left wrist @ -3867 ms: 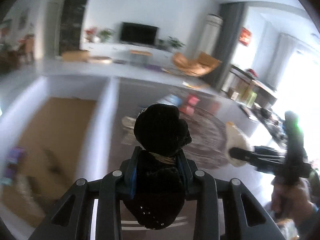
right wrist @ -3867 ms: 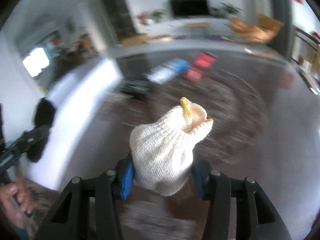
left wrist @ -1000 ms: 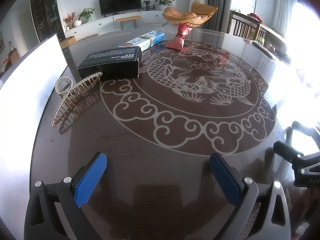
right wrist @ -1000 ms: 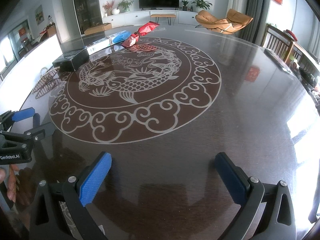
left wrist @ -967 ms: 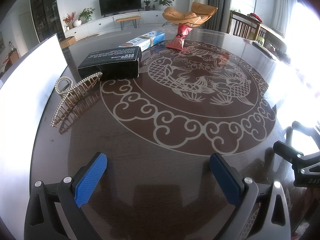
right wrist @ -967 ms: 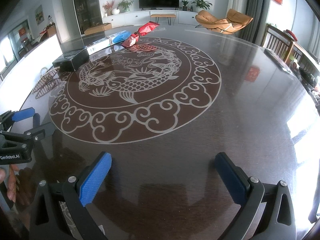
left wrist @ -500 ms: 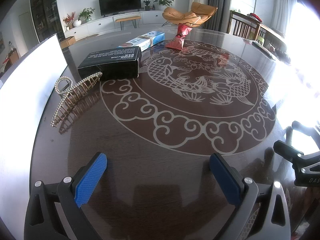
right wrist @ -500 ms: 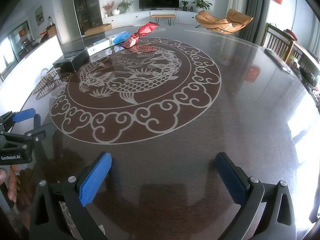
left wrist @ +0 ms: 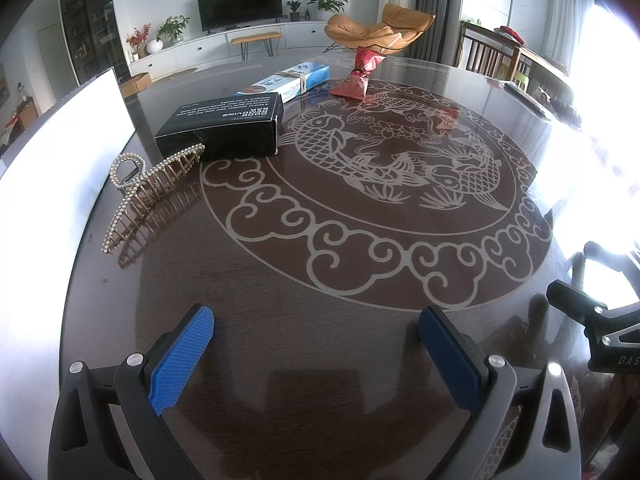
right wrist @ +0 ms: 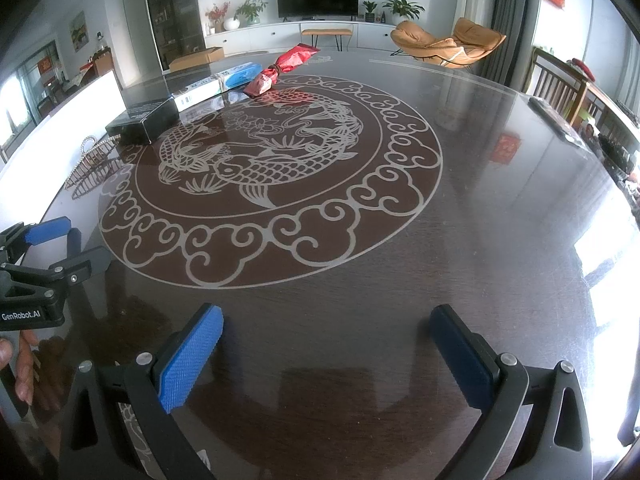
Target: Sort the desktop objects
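- Hovering wide open and empty now, left hand-held gripper (left wrist: 314, 340) and right hand-held gripper (right wrist: 326, 346): the black and white bundles are gone.
- Hair claw (left wrist: 150, 192), black box (left wrist: 222, 128) lie ahead-left on the surface (left wrist: 320, 280), unmoved.

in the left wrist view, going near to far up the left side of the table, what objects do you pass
hair claw clip → black box → blue and white box → red foil packet

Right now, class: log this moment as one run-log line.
left gripper: open, empty | right gripper: open, empty | hair claw, black box, blue box, red packet: on table, unsorted
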